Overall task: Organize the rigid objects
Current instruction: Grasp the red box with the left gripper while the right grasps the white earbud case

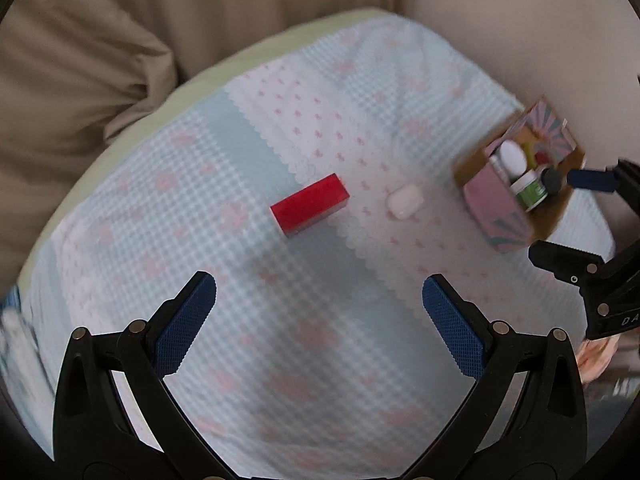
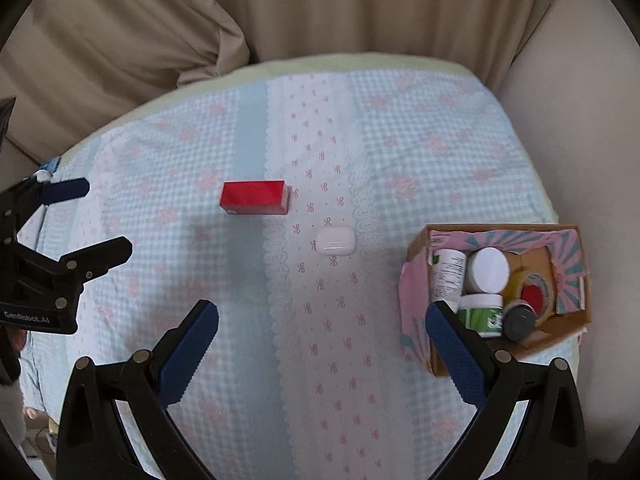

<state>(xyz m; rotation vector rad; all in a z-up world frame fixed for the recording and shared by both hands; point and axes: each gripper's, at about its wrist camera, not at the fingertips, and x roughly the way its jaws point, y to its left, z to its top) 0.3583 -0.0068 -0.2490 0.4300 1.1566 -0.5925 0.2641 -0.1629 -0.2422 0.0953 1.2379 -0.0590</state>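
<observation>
Currently, both tools are empty. The left hand-held gripper [image 1: 318, 320] hovers above the near part of the surface [image 1: 240, 320] with its jaws spread wide and nothing between them; the right hand-held gripper [image 2: 320, 344] is likewise spread and empty, its right finger overlapping the near-left corner of the cardboard box [image 2: 568, 322] in its own view.

Progress, judged from the layout: partly done. The box, at the right edge of the surface, already holds a white tube [image 2: 446, 276], a white-lidded jar [image 2: 489, 270], a green-labelled jar [image 2: 480, 314], a dark-capped container [image 2: 518, 322] and a red-and-yellow item [image 2: 532, 294]. Two items remain loose:

- The red box [image 2: 254, 198] lies flat near the middle of the surface, toward the far edge.
- The white earbud case [image 2: 335, 241] lies between the red box and the cardboard box, apart from both.

Surroundings: a patterned blue-and-pink cloth [image 2: 340, 360] covers the surface; beige curtains [image 2: 280, 8] hang beyond the far edge. Nothing lies between either tool and the loose items. The packed box leaves little free room, which may hinder placing the red box.
</observation>
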